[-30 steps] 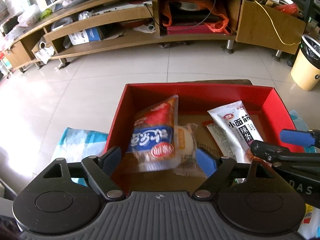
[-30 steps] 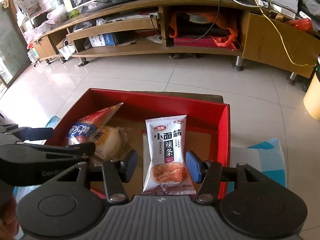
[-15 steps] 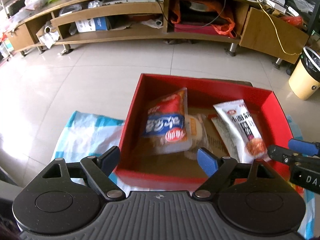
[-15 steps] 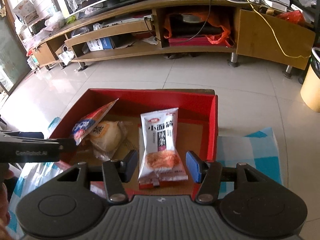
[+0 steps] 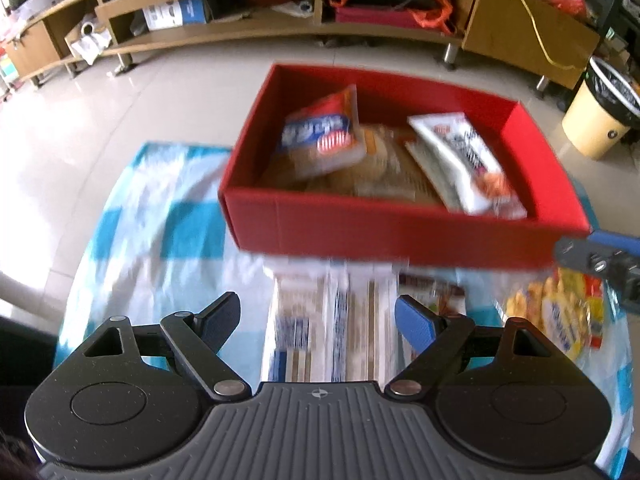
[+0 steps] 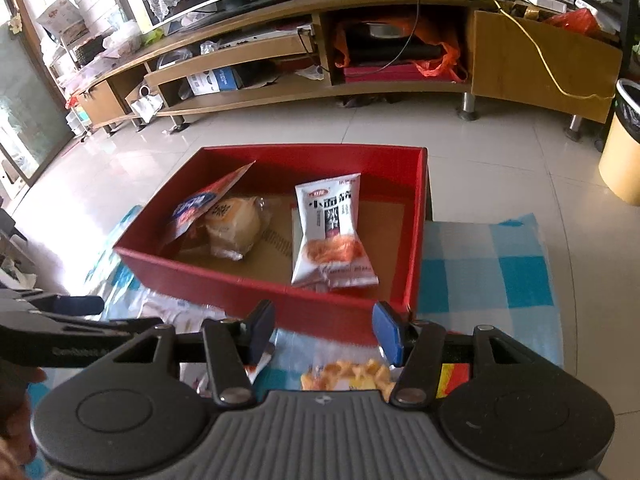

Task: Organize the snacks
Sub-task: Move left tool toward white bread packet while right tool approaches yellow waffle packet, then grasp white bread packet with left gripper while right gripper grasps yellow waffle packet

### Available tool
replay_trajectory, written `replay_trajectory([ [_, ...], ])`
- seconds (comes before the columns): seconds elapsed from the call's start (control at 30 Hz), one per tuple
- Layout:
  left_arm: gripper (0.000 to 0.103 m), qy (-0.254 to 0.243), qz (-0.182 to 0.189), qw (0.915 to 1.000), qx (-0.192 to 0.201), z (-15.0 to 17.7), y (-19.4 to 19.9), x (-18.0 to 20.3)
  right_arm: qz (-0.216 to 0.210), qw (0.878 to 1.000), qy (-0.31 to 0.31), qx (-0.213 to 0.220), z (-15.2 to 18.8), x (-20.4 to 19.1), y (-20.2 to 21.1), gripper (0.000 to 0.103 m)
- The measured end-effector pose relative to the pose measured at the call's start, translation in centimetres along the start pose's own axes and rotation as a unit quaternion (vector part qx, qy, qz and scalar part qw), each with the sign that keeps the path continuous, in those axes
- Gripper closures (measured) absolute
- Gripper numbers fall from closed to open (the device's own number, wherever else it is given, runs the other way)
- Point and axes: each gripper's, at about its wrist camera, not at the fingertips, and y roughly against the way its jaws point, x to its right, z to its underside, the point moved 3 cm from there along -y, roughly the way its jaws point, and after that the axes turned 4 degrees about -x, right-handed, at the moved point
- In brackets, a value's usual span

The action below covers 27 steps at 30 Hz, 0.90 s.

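Note:
A red box (image 5: 400, 232) (image 6: 280, 296) stands on a blue-and-white checked cloth (image 5: 160, 224). Inside lie a red-and-blue packet (image 5: 324, 136) (image 6: 204, 204), a wrapped bun (image 6: 234, 224) and a white noodle-snack packet (image 5: 460, 160) (image 6: 330, 232). My left gripper (image 5: 318, 320) is open and empty, above a white-and-brown packet (image 5: 332, 332) on the cloth in front of the box. My right gripper (image 6: 324, 332) is open and empty, above a yellow snack packet (image 6: 348, 374) (image 5: 552, 320).
A long wooden TV stand (image 6: 360, 60) runs along the back over a tiled floor. A yellow bin (image 5: 600, 112) stands at the right. A small brown packet (image 5: 432, 292) lies by the box's front wall.
Both grippers have pulled back from over the box toward me and now hang over the cloth in front of it. The packets stay in the box.

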Motion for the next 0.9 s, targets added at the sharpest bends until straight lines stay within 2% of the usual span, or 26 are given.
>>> replay_trajectory([
  [0.27, 0.012, -0.001, -0.001, 0.9994, -0.035, 2.3, -2.7, 0.6, 0.01, 1.0, -0.008, -0.015, 1.8, 1.4, 0.7, 0.052],
  [0.37, 0.01, 0.003, 0.001, 0.9992, -0.039, 2.4, -3.3, 0.4, 0.012, 0.999, -0.014, -0.028, 2.3, 2.1, 0.2, 0.052],
  [0.5, 0.008, 0.016, 0.023, 0.9987, -0.042, 2.3, -3.8, -0.6, 0.011, 0.999, -0.021, -0.041, 2.7, 2.8, -0.6, 0.052],
  [0.6, 0.006, -0.001, 0.01, 0.9992, -0.038, 2.4, -4.0, 0.0, 0.011, 0.998, -0.03, -0.056, 2.7, 3.4, -1.8, 0.052],
  [0.73, 0.015, -0.035, 0.0, 0.9992, -0.018, 3.5, -3.5, 1.0, 0.015, 0.996, -0.038, -0.075, 3.2, 3.8, -3.4, 0.05],
  [0.9, 0.021, -0.036, 0.011, 0.9991, -0.022, 5.3, -2.3, 0.3, 0.011, 0.997, -0.015, -0.073, 4.0, 2.9, -3.3, 0.05],
])
